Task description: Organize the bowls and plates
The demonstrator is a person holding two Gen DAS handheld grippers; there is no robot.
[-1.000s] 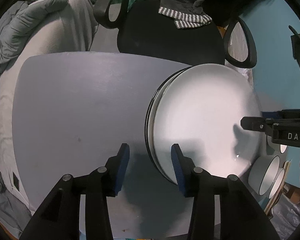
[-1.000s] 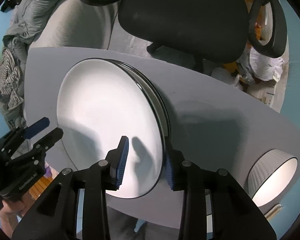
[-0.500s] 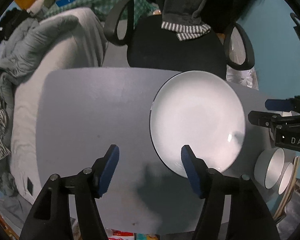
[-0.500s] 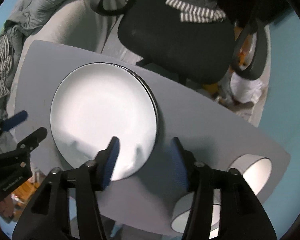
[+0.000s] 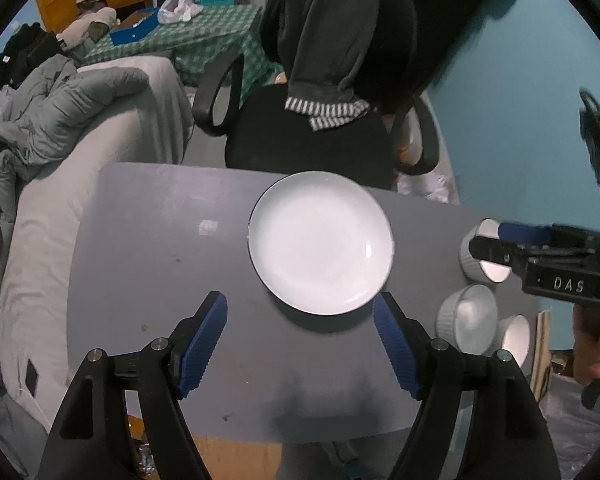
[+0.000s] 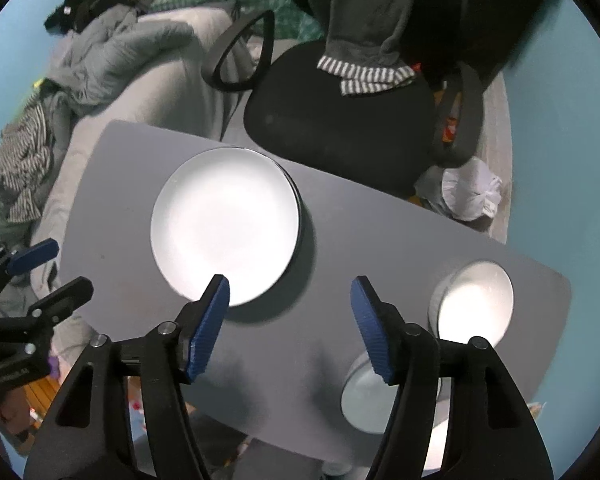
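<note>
Your left tool (image 5: 300, 336) hangs above the grey bench (image 5: 148, 280) with its two blue pads spread wide; the jaws have just been opening and nothing sits between them. Your right tool (image 6: 290, 326) is likewise parted, its jaws also just opened further, with only bare bench showing in the gap.

The plates (image 5: 320, 242) lie flat near the far edge of the bench, in front of the black office chair (image 5: 300, 148). From the left wrist view you see one white face with a thin dark rim. From the right wrist view a second dark rim shows under the top plate along its right side, so it is a stack of at least two; how many more lie beneath you cannot tell.

Count three white bowls on the right end of the bench in the left wrist view: one ribbed bowl (image 5: 468, 318) nearest the plates, one (image 5: 514, 338) touching it at the bench edge, and one (image 5: 484, 256) farther back, partly hidden behind your right tool (image 5: 504, 240). All three stand well apart from the plates. In the right wrist view one bowl (image 6: 474, 304) is fully seen and another (image 6: 364, 396) sits half behind the tool's finger.

A striped grey garment (image 5: 328, 60) drapes over the chair back. A grey jacket (image 5: 68, 108) lies on the bed to the left. Your hand (image 5: 588, 344) shows at the right edge, holding the right tool's handle.
</note>
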